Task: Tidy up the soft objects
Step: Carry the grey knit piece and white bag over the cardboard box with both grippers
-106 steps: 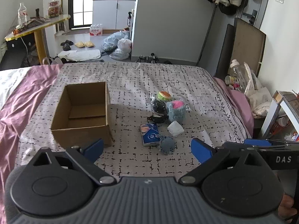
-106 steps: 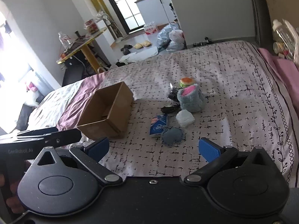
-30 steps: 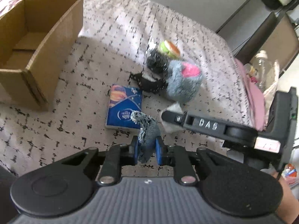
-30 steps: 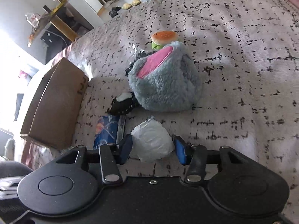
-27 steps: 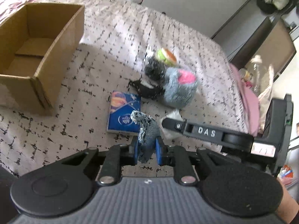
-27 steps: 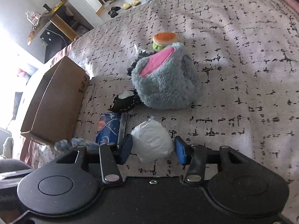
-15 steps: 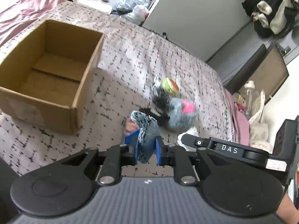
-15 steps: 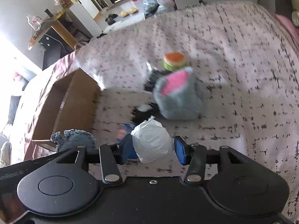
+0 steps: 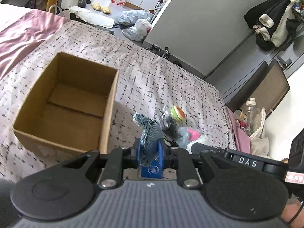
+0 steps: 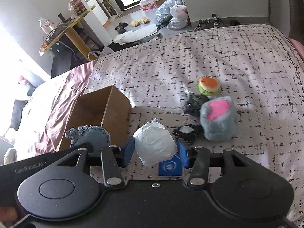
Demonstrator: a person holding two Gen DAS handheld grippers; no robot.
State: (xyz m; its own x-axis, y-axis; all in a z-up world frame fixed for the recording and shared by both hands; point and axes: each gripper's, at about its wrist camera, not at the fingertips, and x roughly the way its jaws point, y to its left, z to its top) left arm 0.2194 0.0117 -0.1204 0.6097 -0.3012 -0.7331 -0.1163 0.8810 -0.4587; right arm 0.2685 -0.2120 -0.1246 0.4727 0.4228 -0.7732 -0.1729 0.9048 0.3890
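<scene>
My left gripper (image 9: pixel 150 149) is shut on a grey-blue denim plush (image 9: pixel 150 133), held above the bed just right of the open cardboard box (image 9: pixel 66 102). The plush also shows in the right wrist view (image 10: pixel 89 135). My right gripper (image 10: pixel 155 153) is shut on a white wrapped soft ball (image 10: pixel 154 144), held above the bed to the right of the box (image 10: pixel 102 114). On the bed lie a grey and pink plush (image 10: pixel 218 119), a burger toy (image 10: pixel 209 85), a black fuzzy item (image 10: pixel 193 104) and a blue tissue pack (image 10: pixel 170 166).
The box is empty inside. The patterned bedspread (image 10: pixel 209 53) runs far and right; a pink sheet (image 9: pixel 24 36) lies to the left. A nightstand with bottles (image 9: pixel 250 112) stands at the right. Bags and slippers (image 10: pixel 171 13) lie on the floor beyond.
Both grippers closed on their objects, rose off the bed and moved left toward the box. The denim plush and white ball left the bedspread.
</scene>
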